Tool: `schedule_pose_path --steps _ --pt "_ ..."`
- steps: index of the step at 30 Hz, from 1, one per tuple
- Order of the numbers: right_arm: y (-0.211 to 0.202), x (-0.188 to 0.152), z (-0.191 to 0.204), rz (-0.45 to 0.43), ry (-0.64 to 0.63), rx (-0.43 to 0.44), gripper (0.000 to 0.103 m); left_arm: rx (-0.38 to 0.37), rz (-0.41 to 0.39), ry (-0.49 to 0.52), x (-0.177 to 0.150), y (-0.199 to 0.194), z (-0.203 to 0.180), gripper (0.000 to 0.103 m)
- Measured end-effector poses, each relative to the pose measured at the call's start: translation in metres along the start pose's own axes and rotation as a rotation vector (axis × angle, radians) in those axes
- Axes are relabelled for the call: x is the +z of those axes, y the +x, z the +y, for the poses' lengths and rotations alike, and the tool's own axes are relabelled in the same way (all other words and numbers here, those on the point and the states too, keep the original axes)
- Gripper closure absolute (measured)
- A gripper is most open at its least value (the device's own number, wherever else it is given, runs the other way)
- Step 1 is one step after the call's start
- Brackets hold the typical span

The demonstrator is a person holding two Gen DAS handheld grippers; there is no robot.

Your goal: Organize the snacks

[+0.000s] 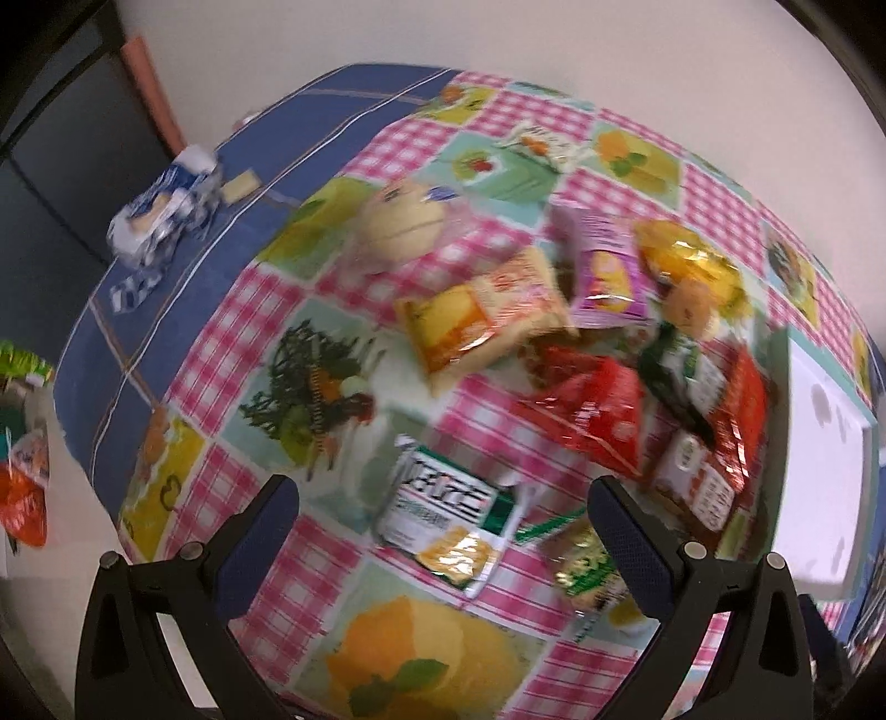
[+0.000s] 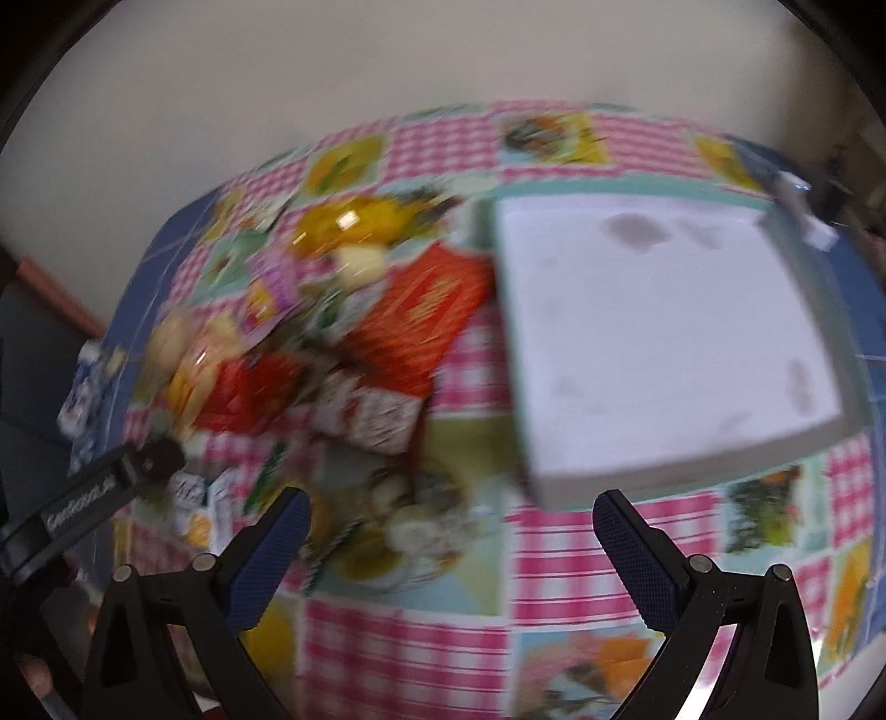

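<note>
The left gripper [image 1: 443, 515] hangs above the bench with its fingers [image 1: 260, 531] spread wide, holding nothing. Between them, lower on the cloth, lies a white and green snack packet [image 1: 443, 512], with a small green and gold packet [image 1: 587, 565] just beside its right side, close to the right finger. Whether either finger touches a packet cannot be told through the blur.

The right gripper [image 2: 451, 545] is likewise wide open and empty, its fingers [image 2: 637, 554] poised over bare checked cloth at the near edge. The left gripper's black body shows at the left of the right wrist view.

The snacks lie in a loose heap [image 1: 609, 343] towards the middle of the bench: an orange and yellow packet [image 1: 476, 321], a pink packet [image 1: 603, 266], a shiny yellow packet [image 1: 686, 260], a red packet [image 1: 592, 415], and a larger red bag [image 2: 421, 315] overlapping others at the right. A round pale bun in clear wrap [image 1: 401, 221] sits to the far left of the heap. To the right of the heap stands a white tray with a pale green rim [image 2: 653, 332], empty inside apart from a few grey marks.

The bench [image 1: 232, 310] is covered with a pink check cloth printed with fruit and vegetable panels, laid over a blue cloth [image 1: 166, 232]. A blue and white wrapper [image 1: 160, 216] lies on the blue part at far left. Beyond is a plain pale wall [image 1: 554, 39].
</note>
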State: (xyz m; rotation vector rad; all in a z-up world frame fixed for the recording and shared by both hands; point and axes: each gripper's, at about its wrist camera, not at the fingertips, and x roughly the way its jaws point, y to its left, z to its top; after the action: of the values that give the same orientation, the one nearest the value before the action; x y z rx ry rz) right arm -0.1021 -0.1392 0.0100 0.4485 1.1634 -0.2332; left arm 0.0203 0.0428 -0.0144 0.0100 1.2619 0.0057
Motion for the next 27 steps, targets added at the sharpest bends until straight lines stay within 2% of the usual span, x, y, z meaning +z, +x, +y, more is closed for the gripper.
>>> schedule_pose_path --steps 4,8,11,17,27 --pt "0.016 -0.003 0.023 0.039 -0.067 0.016 0.0 -0.015 0.05 -0.052 0.002 0.014 0.016 0.0" --pt "0.033 -0.005 0.039 0.093 -0.117 0.026 0.0 -0.013 0.1 -0.069 0.003 0.029 0.023 0.0" --pt "0.044 -0.009 0.046 0.13 -0.141 0.032 0.0 -0.043 0.152 -0.079 0.0 0.04 0.024 0.0" --pt "0.062 -0.016 0.061 0.18 -0.195 0.034 0.0 -0.066 0.191 -0.05 -0.004 0.051 0.018 0.0" --pt "0.093 -0.02 0.092 0.176 -0.271 -0.01 0.0 -0.053 0.231 -0.036 -0.003 0.072 0.007 0.0"
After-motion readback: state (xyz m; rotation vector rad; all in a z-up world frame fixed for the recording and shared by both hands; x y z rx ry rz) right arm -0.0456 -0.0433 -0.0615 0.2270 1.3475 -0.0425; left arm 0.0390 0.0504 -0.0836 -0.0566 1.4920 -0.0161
